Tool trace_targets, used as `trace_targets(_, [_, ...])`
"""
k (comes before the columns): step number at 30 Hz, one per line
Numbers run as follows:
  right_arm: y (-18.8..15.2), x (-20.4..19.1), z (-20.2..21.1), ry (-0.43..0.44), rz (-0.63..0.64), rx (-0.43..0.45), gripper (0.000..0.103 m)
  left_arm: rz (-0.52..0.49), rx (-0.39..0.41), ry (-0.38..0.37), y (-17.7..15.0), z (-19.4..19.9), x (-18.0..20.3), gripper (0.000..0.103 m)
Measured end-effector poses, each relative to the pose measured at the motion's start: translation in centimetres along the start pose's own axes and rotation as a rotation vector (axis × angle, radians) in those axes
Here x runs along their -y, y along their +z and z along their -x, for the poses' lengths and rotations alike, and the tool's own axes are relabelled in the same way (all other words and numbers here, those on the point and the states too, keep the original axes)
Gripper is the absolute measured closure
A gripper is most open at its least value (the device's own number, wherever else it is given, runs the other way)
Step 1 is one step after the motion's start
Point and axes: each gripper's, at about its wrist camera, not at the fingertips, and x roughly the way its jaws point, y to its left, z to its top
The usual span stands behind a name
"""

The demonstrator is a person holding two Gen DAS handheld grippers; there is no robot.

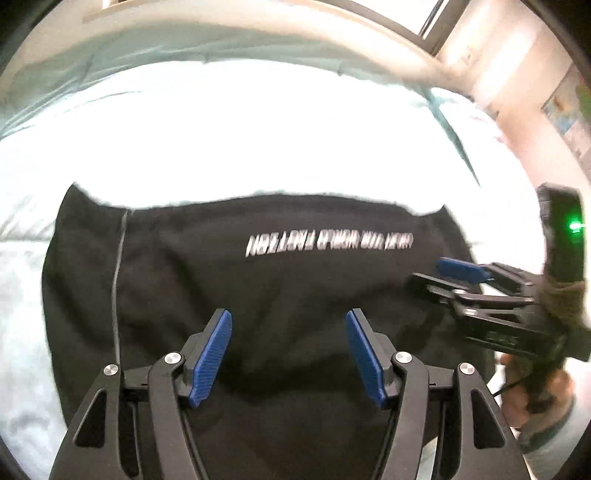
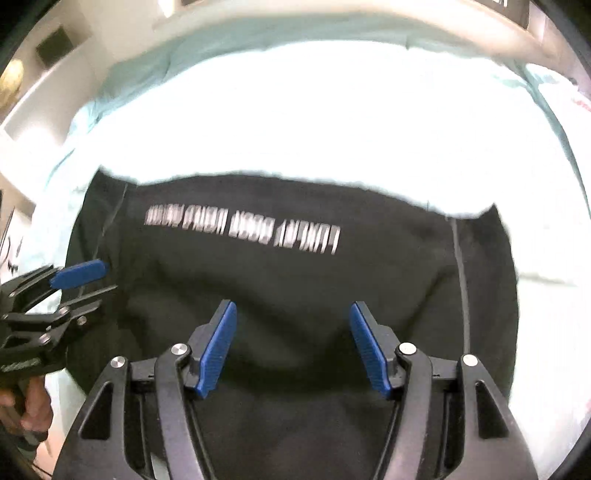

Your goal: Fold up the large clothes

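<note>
A large black garment (image 1: 266,288) with a line of white lettering (image 1: 328,243) lies spread on a pale bed; it also fills the right wrist view (image 2: 295,280). My left gripper (image 1: 288,325) is open and empty, held above the garment's near part. My right gripper (image 2: 293,317) is open and empty above the garment too. In the left wrist view the right gripper (image 1: 439,275) comes in from the right over the garment's right side. In the right wrist view the left gripper (image 2: 99,277) comes in from the left at the garment's left side. A grey seam (image 1: 118,280) runs down the garment.
The bed (image 1: 258,140) has a bright white sheet and a pale teal cover (image 2: 140,74) at its far edge. A wall with a poster (image 1: 565,114) stands at the right. A window frame (image 1: 413,22) lies beyond the bed.
</note>
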Motion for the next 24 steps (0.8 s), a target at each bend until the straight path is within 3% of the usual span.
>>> trace_targets(2, [1.5, 0.5, -1.2, -0.022, -0.022, 0.0, 0.036, 0.014, -0.035, 0.003, 1.1, -2.0, -0.6, 0.037])
trace_targets(5, [1.9, 1.6, -5.3, -0.037, -0.054, -0.089, 0.036, 0.053, -0.157, 0.087, 1.0, -6.7, -2.9, 0.037])
trace_targets(9, [0.7, 1.7, -7.9, -0.07, -0.042, -0.106, 0.034, 0.04, -0.172, 0.119, 0.9, -8.8, -3.6, 0.034])
trace_targets(12, [0.4, 1.6, -7.4, -0.063, -0.056, -0.102, 0.033, 0.035, -0.155, 0.094, 0.9, -7.5, -3.8, 0.034])
trace_targets(18, [-0.9, 2.3, 0.0, 0.096, -0.028, -0.012, 0.034, -0.045, -0.061, 0.004, -2.1, 1.3, -3.6, 0.034])
trace_targets(21, [-3.5, 1.2, 3.4, 0.134, 0.03, -0.008, 0.034, -0.091, -0.089, -0.05, -4.7, 3.4, -1.9, 0.034])
trace_targets(24, [-6.1, -0.4, 4.7, 0.126, 0.09, -0.033, 0.034, -0.11, -0.134, -0.036, -8.4, 4.1, -1.6, 0.034])
